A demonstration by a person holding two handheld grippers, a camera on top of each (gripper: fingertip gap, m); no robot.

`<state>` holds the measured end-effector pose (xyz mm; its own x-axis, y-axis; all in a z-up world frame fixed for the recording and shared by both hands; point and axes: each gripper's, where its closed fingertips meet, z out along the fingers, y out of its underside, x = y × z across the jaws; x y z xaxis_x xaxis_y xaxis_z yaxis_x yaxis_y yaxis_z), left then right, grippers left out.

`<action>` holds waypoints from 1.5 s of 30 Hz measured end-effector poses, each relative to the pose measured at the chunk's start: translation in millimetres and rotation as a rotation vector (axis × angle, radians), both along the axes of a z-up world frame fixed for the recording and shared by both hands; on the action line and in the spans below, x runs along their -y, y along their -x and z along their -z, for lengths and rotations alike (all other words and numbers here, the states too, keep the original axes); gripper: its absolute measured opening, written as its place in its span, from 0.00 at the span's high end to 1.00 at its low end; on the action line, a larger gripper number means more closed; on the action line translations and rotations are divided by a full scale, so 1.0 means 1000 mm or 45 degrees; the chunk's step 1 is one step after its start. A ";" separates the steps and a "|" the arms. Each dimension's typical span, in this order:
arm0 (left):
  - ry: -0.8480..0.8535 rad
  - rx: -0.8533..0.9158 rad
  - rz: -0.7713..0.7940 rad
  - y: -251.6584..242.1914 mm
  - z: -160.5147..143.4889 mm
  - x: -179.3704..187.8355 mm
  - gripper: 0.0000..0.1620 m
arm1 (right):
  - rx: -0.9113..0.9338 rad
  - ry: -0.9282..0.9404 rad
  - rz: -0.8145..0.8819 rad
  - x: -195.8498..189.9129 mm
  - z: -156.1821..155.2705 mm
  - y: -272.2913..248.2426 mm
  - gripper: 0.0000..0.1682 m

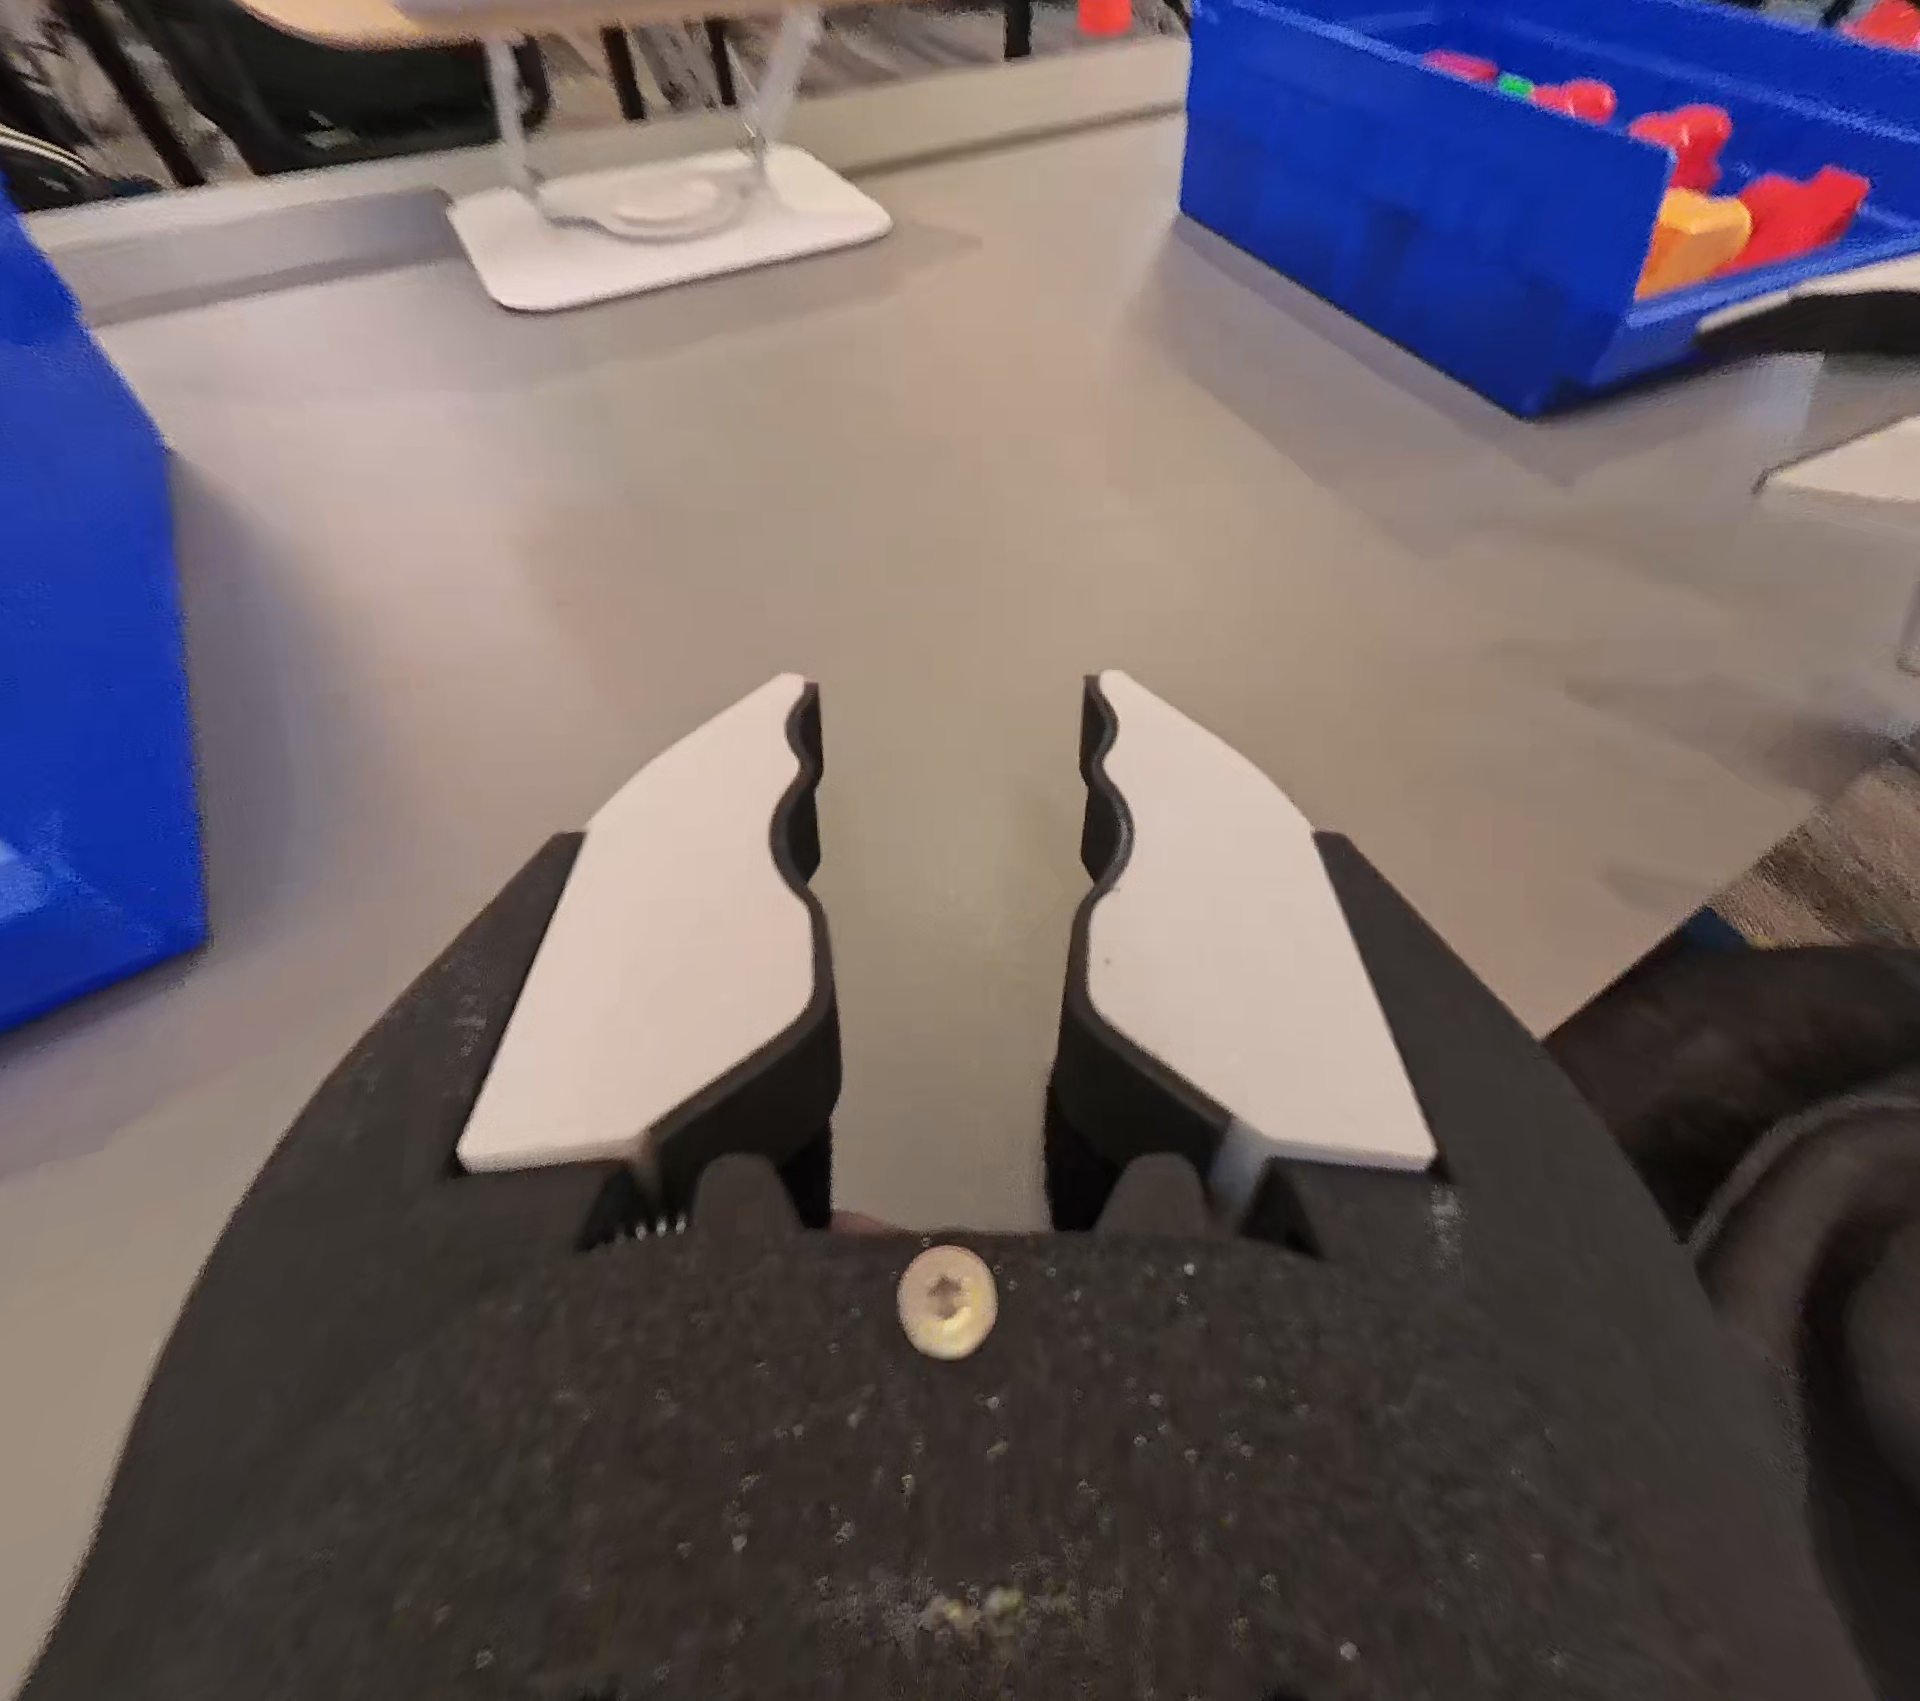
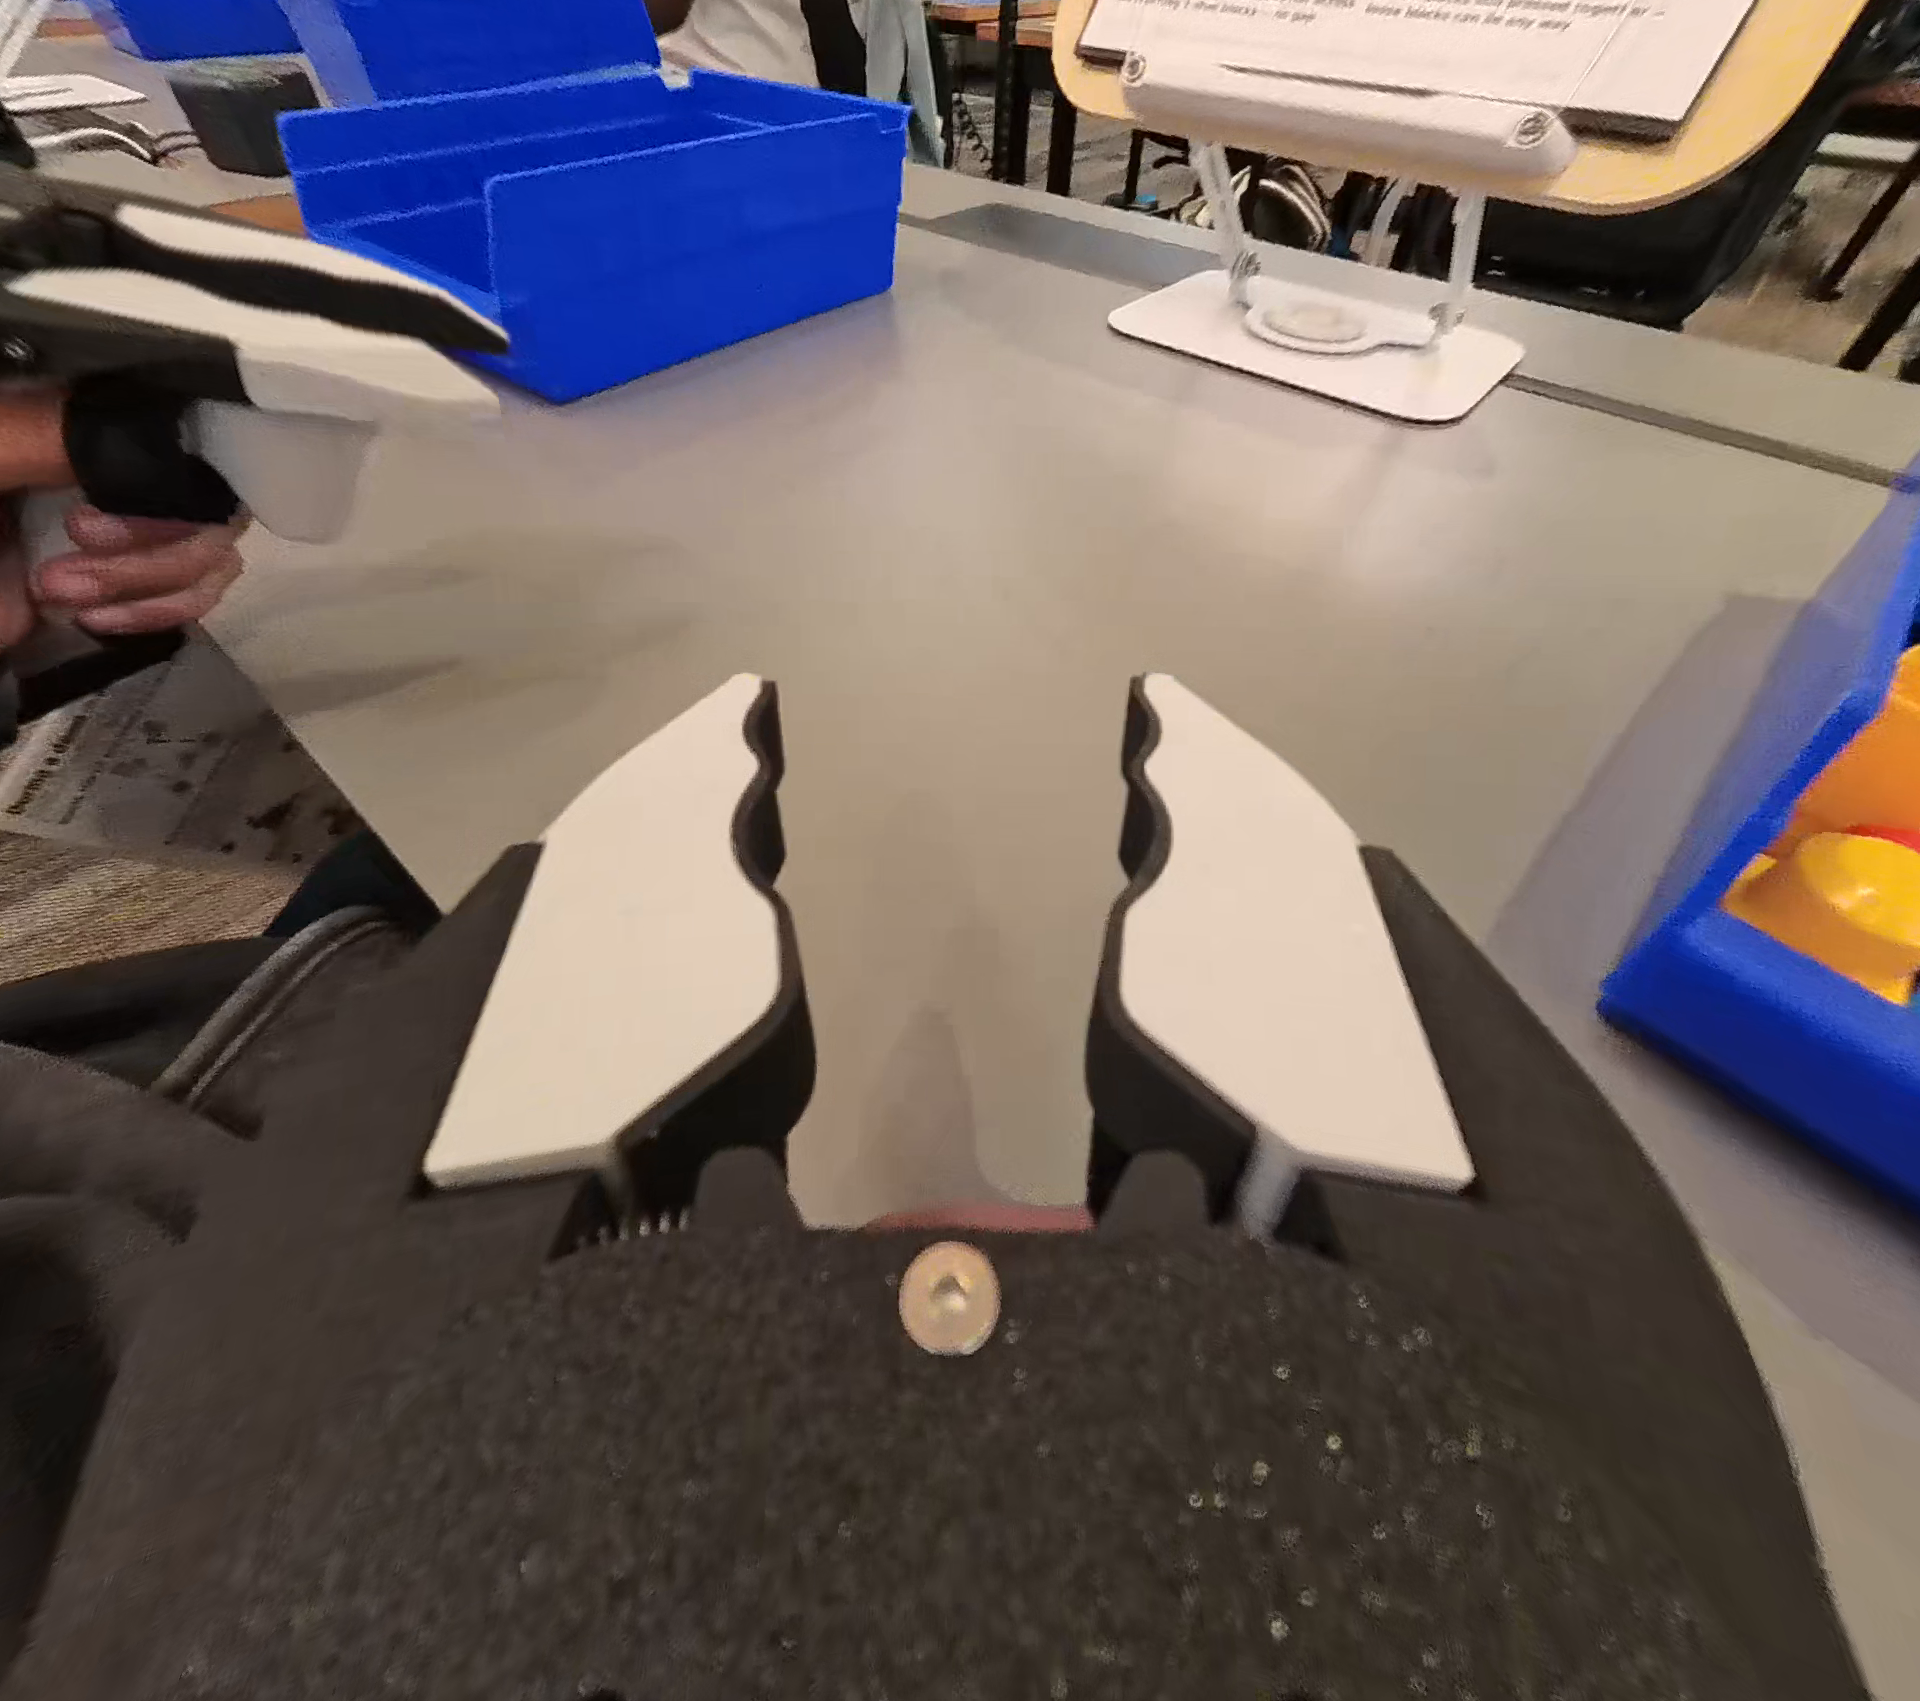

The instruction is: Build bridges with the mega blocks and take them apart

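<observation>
Mega blocks (image 1: 1704, 197), red and orange, sit loose in the blue bin (image 1: 1382, 197) at far right of the grey table (image 1: 935, 508); nothing built yet. Left wrist view: left gripper (image 1: 951, 706) part open, empty, over bare tabletop. Right wrist view: right gripper (image 2: 951, 706) also part open and empty; orange block (image 2: 1860, 893) in the bin's corner beside it, blurred, probably several. Hollow stiff plastic, likely light and slick: pinch flat sidewalls, not studs.

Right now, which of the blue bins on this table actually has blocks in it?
The blue bin on the right holds red and orange blocks. The blue bin on the left, beyond the left gripper, shows only bare compartments.
</observation>
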<state>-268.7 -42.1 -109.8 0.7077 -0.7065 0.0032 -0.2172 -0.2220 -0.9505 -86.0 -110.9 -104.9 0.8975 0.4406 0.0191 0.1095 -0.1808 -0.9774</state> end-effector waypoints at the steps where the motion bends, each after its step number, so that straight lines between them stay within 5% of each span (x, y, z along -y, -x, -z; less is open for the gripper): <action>1: -0.029 0.012 -0.024 0.003 -0.004 -0.003 0.71 | 0.006 0.000 0.021 0.000 0.001 -0.003 0.63; 26: 0.064 -0.138 0.108 -0.027 0.032 0.006 0.67 | -0.041 0.073 0.115 -0.006 0.013 -0.024 0.66; 30: 0.209 -0.122 0.310 -0.087 0.038 0.024 0.61 | 0.011 -0.025 0.315 -0.007 -0.008 -0.078 0.66; 36: 0.088 -0.098 0.360 -0.217 0.019 0.018 0.63 | -0.135 -0.158 0.755 0.010 -0.033 -0.204 0.64; 42: 0.174 -0.028 0.311 -0.340 0.015 0.012 0.60 | -0.094 -0.078 1.107 0.030 -0.006 -0.298 0.64; 45: 0.105 -0.024 0.171 -0.358 0.014 -0.004 0.71 | -0.130 -0.013 1.128 0.028 0.005 -0.311 0.64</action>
<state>88.9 -37.9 -124.1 0.6072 -0.7928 0.0527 -0.2676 -0.2665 -0.9259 225.1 -139.1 -110.1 0.9061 -0.4155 -0.0796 -0.1542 -0.1492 -0.9767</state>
